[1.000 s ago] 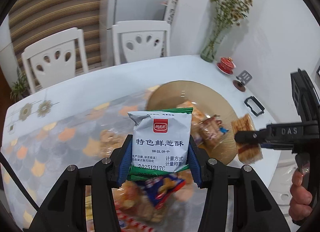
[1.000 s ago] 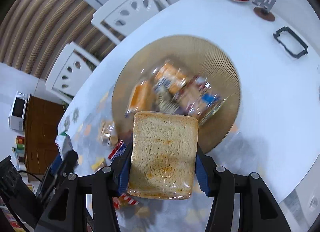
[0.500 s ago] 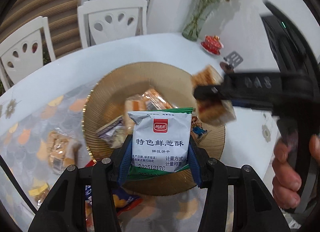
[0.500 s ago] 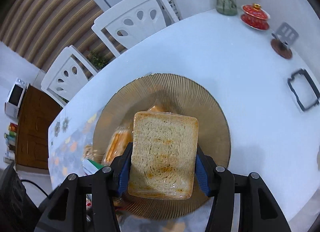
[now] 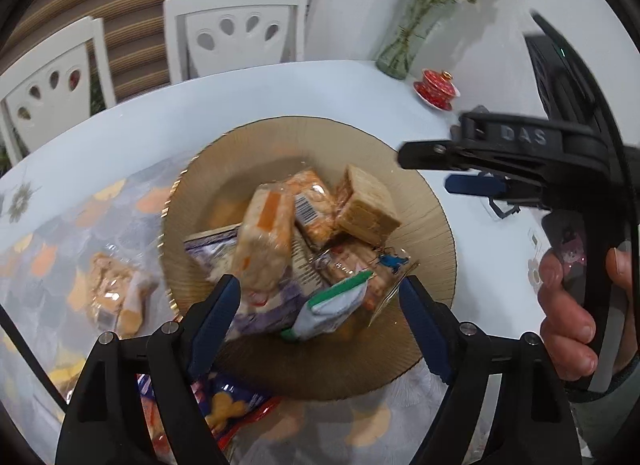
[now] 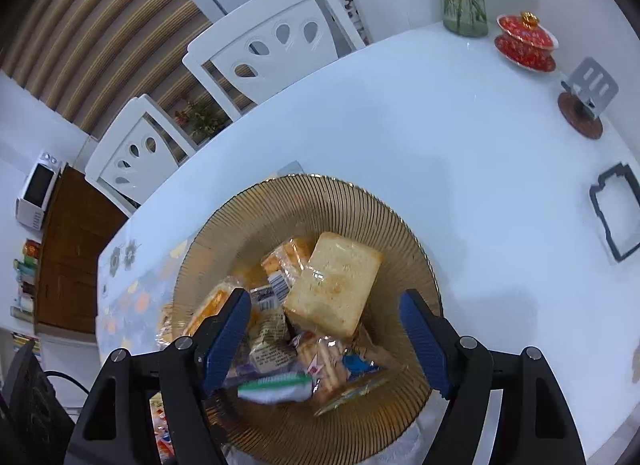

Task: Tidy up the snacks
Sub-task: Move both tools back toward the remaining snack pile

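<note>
- We see a ribbed, translucent amber glass plate [image 6: 320, 201] with a gilt rim.
- We see snacks in glossy, crinkled plastic wrap, such as the wrapped toast [image 6: 332, 285].
- We see a smooth, glossy white table [image 6: 440, 137].
- We see matt black plastic gripper fingers [image 6: 224, 329] with ridged blue pads.

- White round desk [image 6: 460, 153], glossy top; patterned cloth [image 5: 60, 233] with orange and grey scales over its near-left part.
- Two white chairs [image 6: 276, 49] with teardrop cut-outs at the far edge.
- Striped brown-beige curtain [image 6: 100, 25] behind the chairs.
- Plain white wall [image 5: 360, 5] on the right.
- Brown wooden cabinet [image 6: 76, 249] far left, white microwave [image 6: 38, 189] on top.
- Small potted plant [image 6: 200, 117] on the floor by the chairs.
- Even indoor light, soft shadows.
</note>
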`<state>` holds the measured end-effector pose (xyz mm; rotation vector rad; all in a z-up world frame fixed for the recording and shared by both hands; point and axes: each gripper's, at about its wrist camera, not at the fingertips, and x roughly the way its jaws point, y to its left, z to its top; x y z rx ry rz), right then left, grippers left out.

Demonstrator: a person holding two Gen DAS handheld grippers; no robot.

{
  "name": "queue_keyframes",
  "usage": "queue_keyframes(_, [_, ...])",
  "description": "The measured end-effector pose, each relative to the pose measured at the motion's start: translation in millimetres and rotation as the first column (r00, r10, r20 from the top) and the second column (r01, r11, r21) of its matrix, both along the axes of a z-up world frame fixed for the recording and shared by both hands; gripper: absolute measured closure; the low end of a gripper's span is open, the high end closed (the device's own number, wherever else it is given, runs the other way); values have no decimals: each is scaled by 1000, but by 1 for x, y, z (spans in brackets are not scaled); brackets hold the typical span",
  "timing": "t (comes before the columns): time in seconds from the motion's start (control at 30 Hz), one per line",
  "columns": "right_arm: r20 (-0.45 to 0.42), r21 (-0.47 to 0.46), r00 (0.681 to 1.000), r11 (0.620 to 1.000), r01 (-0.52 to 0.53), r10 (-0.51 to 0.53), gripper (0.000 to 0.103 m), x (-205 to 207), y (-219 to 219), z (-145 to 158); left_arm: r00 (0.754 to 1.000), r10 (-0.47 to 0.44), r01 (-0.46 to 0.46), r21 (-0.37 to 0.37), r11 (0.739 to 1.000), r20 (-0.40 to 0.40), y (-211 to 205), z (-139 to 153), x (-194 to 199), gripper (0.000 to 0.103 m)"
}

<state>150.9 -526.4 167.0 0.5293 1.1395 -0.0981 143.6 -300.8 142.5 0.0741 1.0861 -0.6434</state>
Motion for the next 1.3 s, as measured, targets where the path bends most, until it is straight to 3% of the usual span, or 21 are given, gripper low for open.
queue_keyframes(0.23, [-6, 19, 1000, 999, -27, 27, 28, -15, 20, 5, 992, 123, -123, -32, 992, -9, 59, 9, -4, 23])
queue_keyframes(0.47, [8, 12, 989, 989, -146, 146, 28, -25, 73, 16, 967, 253, -252, -22, 967, 20, 125, 20, -12, 23])
queue_keyframes(0.9, [-30, 89, 922, 920, -382, 386, 28, -47, 194, 2, 877, 481, -481, 11, 877, 13, 248, 14, -44, 23])
queue_keyframes(1.07, [-66, 123, 886, 885, -448, 458, 28, -55, 232, -15, 854, 517, -518, 7, 855, -59, 276, -8, -57, 23])
queue_keyframes(1.13, [-89, 171, 877, 875, -453, 471, 28, -58, 244, -27, 853, 508, -512, -6, 859, -117, 281, -21, -61, 23])
queue_keyframes(1.3, [-170, 169, 856, 870, -463, 488, 28, -68, 260, -55, 855, 462, -481, -26, 876, -235, 276, -52, -73, 23])
